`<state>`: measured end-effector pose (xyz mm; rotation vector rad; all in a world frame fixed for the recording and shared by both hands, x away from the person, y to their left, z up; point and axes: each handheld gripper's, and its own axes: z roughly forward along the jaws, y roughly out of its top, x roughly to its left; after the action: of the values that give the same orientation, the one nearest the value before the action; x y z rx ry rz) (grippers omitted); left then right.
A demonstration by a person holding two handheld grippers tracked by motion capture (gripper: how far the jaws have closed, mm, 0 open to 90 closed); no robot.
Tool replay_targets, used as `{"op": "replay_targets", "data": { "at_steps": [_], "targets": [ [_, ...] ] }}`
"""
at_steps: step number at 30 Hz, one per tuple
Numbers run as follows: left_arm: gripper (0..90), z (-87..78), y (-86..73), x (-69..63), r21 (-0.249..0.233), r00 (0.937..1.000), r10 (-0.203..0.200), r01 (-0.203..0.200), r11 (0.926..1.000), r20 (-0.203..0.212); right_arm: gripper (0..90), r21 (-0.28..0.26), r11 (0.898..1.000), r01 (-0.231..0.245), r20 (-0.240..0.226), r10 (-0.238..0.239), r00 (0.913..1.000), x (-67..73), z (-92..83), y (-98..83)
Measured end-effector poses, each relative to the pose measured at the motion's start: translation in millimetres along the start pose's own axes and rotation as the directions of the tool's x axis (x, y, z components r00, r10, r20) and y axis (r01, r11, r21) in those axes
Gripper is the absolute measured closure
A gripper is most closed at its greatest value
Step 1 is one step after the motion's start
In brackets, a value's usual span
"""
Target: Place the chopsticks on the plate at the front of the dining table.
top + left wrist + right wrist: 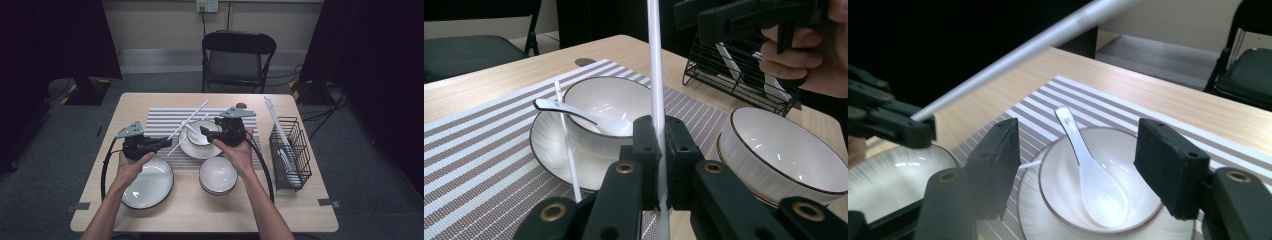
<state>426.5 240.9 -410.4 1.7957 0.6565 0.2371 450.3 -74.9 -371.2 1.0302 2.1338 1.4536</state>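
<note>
My left gripper (661,135) is shut on a long white chopstick (656,75), which slants up and right over the striped placemat (160,120) in the high view. A second white chopstick (566,140) lies on the mat and leans on the saucer's rim. A small white bowl (1063,200) sits on that saucer (190,147) with a white spoon (1088,165) in it. My right gripper (1083,150) hangs open just above the bowl, one jaw on each side of the spoon and neither touching it. The left gripper (893,122) shows at the left of the right gripper view.
A large white plate (150,185) lies near the front left, under my left hand. A dark-rimmed white bowl (218,175) stands in front of the saucer. A black wire rack (290,150) with white dishes stands at the right edge. A black chair (237,57) is behind the table.
</note>
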Motion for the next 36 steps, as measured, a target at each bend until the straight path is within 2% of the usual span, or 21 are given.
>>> {"op": "replay_targets", "data": {
  "at_steps": [4,10,15,19,22,26,28,31,36],
  "targets": [
    [85.8,-0.1,-1.2,2.7,-0.001,1.0000,-0.009,0.009,1.0000,0.001,34.0,0.009,1.000,-0.005,0.012,0.005,0.9999,-4.9,-3.5,-5.5],
    [85.8,-1.6,-1.5,4.3,0.014,0.9999,0.000,0.000,0.9999,-0.010,32.7,0.034,0.999,-0.020,0.025,0.019,0.9995,-11.2,-8.4,-13.6],
    [85.9,-2.4,-2.5,6.7,0.018,0.9998,-0.012,0.012,0.9998,-0.016,32.8,0.034,0.999,-0.027,0.042,0.026,0.9988,-15.3,-12.6,-20.4],
    [85.9,-4.1,-3.2,8.5,0.009,0.9996,-0.018,0.018,0.9998,-0.022,32.2,0.058,0.998,-0.027,0.050,0.024,0.9984,-18.3,-13.6,-25.3],
    [85.9,-4.8,-4.5,11.0,0.014,0.9993,-0.011,0.012,0.9998,-0.034,33.2,0.061,0.997,-0.054,0.040,0.051,0.9979,-20.9,-16.0,-30.1],
    [85.9,-5.7,-6.6,14.1,0.016,0.9988,-0.026,0.027,0.9995,-0.042,32.7,0.082,0.995,-0.065,0.059,0.060,0.9964,-25.9,-18.5,-39.0],
    [85.9,-6.9,-6.3,14.8,0.012,0.9987,-0.019,0.020,0.9997,-0.046,33.0,0.084,0.995,-0.060,0.067,0.055,0.9962,-27.4,-19.6,-42.1],
    [85.9,-7.6,-6.7,16.3,0.009,0.9982,-0.029,0.029,0.9995,-0.052,32.9,0.098,0.994,-0.050,0.086,0.042,0.9954,-28.1,-20.7,-47.0],
    [85.9,-8.0,-8.5,20.5,0.015,0.9969,-0.048,0.049,0.9987,-0.062,33.5,0.105,0.993,-0.060,0.102,0.049,0.9936,-32.4,-24.4,-55.9]
  ]
}}
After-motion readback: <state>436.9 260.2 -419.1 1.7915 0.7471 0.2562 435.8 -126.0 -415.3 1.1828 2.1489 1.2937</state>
